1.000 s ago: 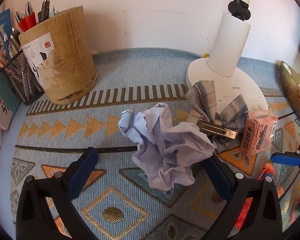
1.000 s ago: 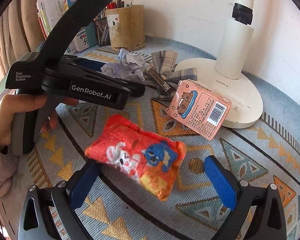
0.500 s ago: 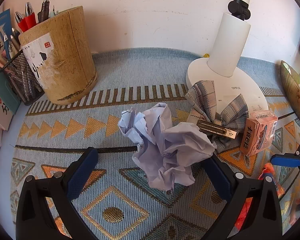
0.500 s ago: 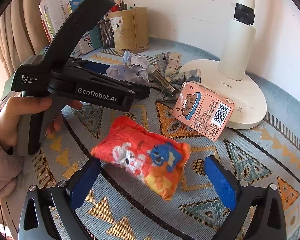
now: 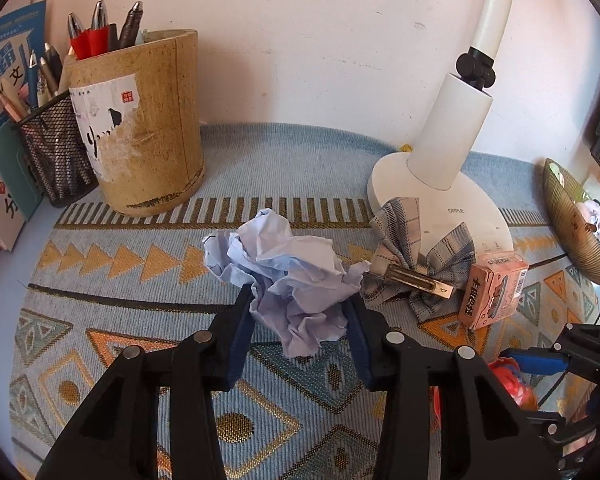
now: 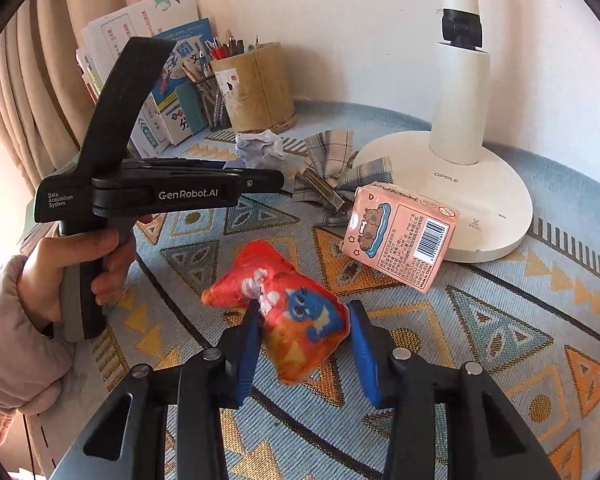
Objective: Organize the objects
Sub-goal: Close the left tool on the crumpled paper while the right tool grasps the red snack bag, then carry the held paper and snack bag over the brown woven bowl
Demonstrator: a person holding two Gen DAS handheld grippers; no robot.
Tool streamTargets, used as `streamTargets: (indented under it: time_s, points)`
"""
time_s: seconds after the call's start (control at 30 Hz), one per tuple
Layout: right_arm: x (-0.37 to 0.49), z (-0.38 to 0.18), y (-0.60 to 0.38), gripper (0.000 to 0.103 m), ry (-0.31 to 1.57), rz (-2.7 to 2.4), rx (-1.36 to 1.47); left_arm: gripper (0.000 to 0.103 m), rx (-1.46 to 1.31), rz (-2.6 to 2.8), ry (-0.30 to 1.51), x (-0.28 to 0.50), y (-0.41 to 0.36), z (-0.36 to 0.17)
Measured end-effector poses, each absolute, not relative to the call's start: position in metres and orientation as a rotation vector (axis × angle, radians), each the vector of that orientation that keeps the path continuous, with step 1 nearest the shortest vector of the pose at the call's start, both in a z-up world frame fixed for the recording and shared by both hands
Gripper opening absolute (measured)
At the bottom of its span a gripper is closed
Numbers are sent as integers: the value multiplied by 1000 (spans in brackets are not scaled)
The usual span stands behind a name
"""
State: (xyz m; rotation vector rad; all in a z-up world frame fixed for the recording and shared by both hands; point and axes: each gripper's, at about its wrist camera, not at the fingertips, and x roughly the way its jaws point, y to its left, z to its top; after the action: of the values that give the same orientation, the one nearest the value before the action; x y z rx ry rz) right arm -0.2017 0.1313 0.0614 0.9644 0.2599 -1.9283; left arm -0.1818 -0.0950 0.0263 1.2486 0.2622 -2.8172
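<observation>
Because both grippers are pressed in on soft, loose items, each grasp sits across the widest bulge of its load. The left gripper (image 5: 298,322) pinches the crumpled paper ball (image 5: 288,280) from both sides; the ball lies near the middle of the tabletop, on the patterned cloth (image 5: 140,320), and whether it is lifted off the cloth cannot be told. The right gripper (image 6: 304,344) pinches the red snack packet (image 6: 284,308), nearer the front edge of the tabletop; the packet buckles between the pads, which suggests a firm hold. A hand (image 6: 72,276) grips the handle of the left tool.

Judgement: the paper ball is waste and the packet is a keepable item, so each is probably held for removal to a separate place; neither destination is visible.

Outward from the grippers:
- One plaid hair bow (image 5: 420,276) with a metal clip, just right of the paper ball, overlapping the lamp base.
- One pink carton (image 6: 400,236), leaning against the lamp base.
- One white desk lamp (image 6: 460,184) toward the back right, placed at the wall, presumably so its base stays clear of the working area.
- Two pen holders at the back left corner: one bamboo pen cup (image 5: 140,128) and one wire mesh cup (image 5: 56,148), side by side and touching, both holding pens upright.
- One woven dish (image 5: 572,224) at the right edge.
- Books (image 6: 168,80) stand against the wall behind the holders; their count cannot be told.
</observation>
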Motion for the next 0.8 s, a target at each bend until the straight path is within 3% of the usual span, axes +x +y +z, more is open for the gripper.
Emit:
streamTargets:
  time_s: [0.3,0.8]
  points:
    - [-200,68,144,39,201,-1969,911,40,1141,-2755,423,-168,-116,31]
    - [-208,73,160,39,109,-2012,880,40,1148,-2713,439,-166,-102,32]
